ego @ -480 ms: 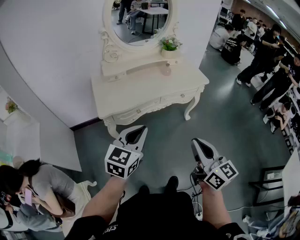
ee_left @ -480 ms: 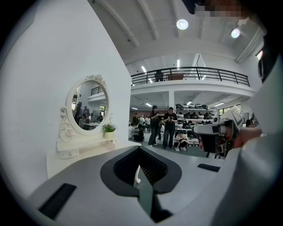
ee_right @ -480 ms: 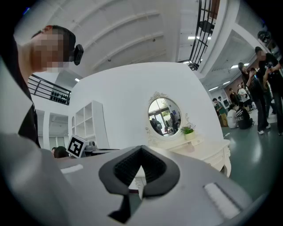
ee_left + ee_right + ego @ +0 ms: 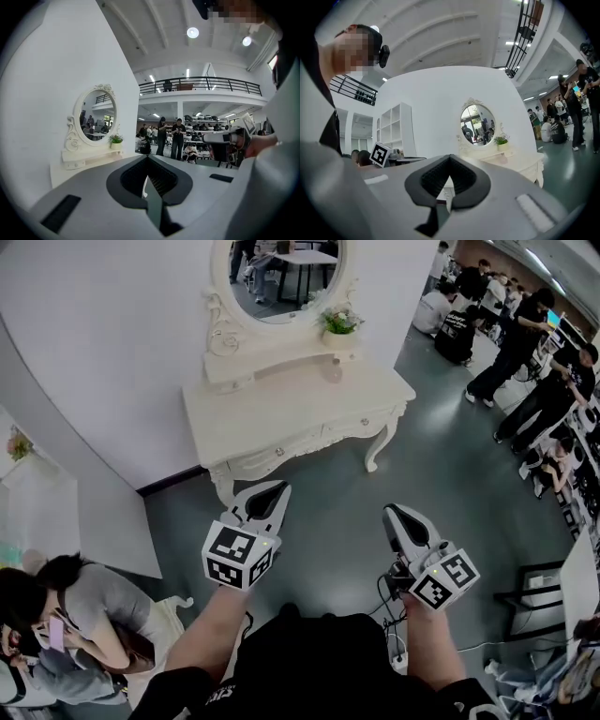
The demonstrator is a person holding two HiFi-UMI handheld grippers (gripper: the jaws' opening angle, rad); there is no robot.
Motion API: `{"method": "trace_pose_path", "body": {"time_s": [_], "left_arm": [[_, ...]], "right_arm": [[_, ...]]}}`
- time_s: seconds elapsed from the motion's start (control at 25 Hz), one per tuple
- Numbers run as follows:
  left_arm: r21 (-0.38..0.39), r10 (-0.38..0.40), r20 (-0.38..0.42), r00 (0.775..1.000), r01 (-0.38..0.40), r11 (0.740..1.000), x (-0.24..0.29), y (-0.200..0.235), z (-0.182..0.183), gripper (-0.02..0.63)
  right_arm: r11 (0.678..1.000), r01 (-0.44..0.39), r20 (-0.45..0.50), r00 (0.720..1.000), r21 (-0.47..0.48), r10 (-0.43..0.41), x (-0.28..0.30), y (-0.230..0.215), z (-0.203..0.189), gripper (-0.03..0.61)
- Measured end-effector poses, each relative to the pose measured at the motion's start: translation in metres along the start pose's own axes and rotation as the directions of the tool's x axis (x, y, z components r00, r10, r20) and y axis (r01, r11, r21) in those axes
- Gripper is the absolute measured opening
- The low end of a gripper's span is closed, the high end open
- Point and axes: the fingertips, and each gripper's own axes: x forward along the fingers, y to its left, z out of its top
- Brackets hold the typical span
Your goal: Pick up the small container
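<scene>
Both sit low in the frame over the grey floor: my left gripper and right gripper, each with jaws pressed together on nothing. The small container stands upper centre on the white carved table, just below the potted plant. It looks pale and rounded, though it is too small for detail. I judge it light, smooth, perhaps fragile, so I'd take it gently across its sides.
</scene>
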Motion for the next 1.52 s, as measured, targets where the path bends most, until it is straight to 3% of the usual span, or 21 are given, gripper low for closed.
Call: {"method": "trace_pose_path", "body": {"time_s": [0.4, 0.64, 1.04, 1.52], "left_arm": [[0.002, -0.005, -0.017, 1.0, 0.005, 1.0, 0.006, 0.006, -0.006, 0.005], [0.012, 0.017, -0.036, 0.999, -0.016, 1.0, 0.034, 0.012, -0.005, 0.005], [0.005, 0.045, -0.088, 0.995, -0.045, 0.999, 0.119, 0.022, 0.001, 0.005], [0.019, 0.037, -0.116, 0.993, -0.035, 0.999, 0.228, -0.005, 0.021, 0.005]], "right_arm": [[0.997, 0.064, -0.021, 0.998, 0.038, -0.063, -0.014, -0.016, -0.014, 0.008], [0.999, 0.037, -0.011, 0.999, -0.006, -0.037, -0.005, -0.039, -0.004, 0.009], [0.998, -0.017, -0.005, 1.0, 0.057, 0.017, 0.033, -0.123, 0.005, 0.009], [0.995, -0.038, -0.024, 0.999, 0.088, 0.04, 0.031, -0.233, 0.019, 0.011]]}}
